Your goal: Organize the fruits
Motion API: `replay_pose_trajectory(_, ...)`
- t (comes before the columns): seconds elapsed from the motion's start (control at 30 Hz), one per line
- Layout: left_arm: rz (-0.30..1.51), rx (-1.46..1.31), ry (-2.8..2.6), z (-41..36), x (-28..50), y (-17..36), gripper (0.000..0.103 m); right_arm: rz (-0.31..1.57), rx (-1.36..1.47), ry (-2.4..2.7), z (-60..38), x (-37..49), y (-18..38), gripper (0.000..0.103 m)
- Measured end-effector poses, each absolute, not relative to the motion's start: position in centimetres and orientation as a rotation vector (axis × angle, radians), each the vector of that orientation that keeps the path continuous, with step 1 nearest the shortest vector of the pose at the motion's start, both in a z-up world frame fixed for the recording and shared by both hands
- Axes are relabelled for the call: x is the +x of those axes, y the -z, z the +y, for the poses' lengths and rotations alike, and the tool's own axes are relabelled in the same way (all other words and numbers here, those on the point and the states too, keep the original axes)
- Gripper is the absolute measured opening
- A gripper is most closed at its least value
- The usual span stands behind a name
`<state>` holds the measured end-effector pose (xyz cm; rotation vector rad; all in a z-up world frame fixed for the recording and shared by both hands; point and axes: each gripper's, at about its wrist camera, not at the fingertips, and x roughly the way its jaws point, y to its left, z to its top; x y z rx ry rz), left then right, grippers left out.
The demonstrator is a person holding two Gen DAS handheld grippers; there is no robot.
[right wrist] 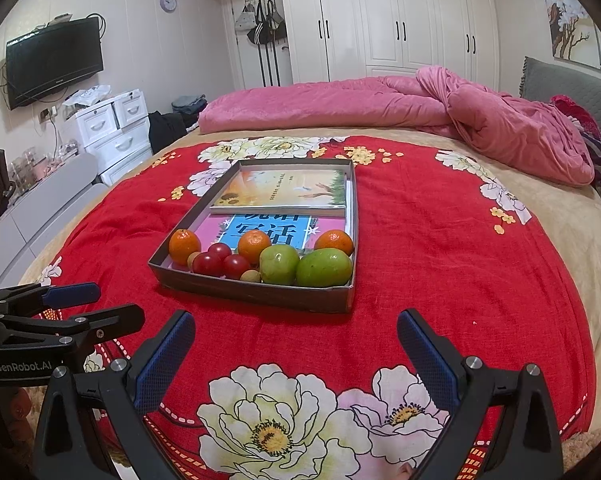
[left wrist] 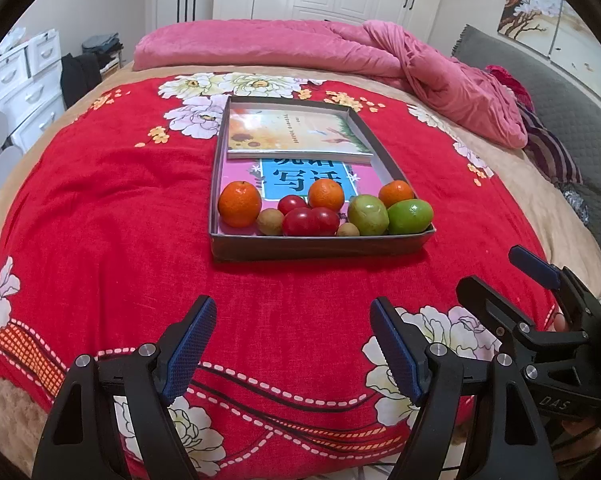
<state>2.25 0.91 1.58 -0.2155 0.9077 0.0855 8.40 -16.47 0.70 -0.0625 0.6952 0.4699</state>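
3 oranges (left wrist: 239, 204), 3 red fruits (left wrist: 310, 221) and 2 green fruits (left wrist: 409, 216) crowd the near end of a shallow tray (left wrist: 320, 246) on a red floral bedspread (left wrist: 100, 208). The left gripper (left wrist: 292, 354) and right gripper (right wrist: 296, 364) hover nearby, jaws wide, empty.

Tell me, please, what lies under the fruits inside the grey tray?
Under the fruits in the grey tray lies a pink and blue book. A second book covers its far part. The tray's floor beneath is mostly hidden.
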Motion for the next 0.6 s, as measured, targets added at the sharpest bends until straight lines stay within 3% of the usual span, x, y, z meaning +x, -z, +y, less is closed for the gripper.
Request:
replay_pose_trajectory(0.4, 0.921, -0.231, -0.099, 1.7, 2.7, -0.8, 0.08, 0.701, -0.059, -0.455, -16.7, 8.9, -0.4, 0.102)
replay_pose_trajectory(0.6, 0.855, -0.233, -0.229, 7.1, 4.6, -0.2, 0.08, 0.737, -0.009, -0.377, -18.6, 11.4, 0.4, 0.102)
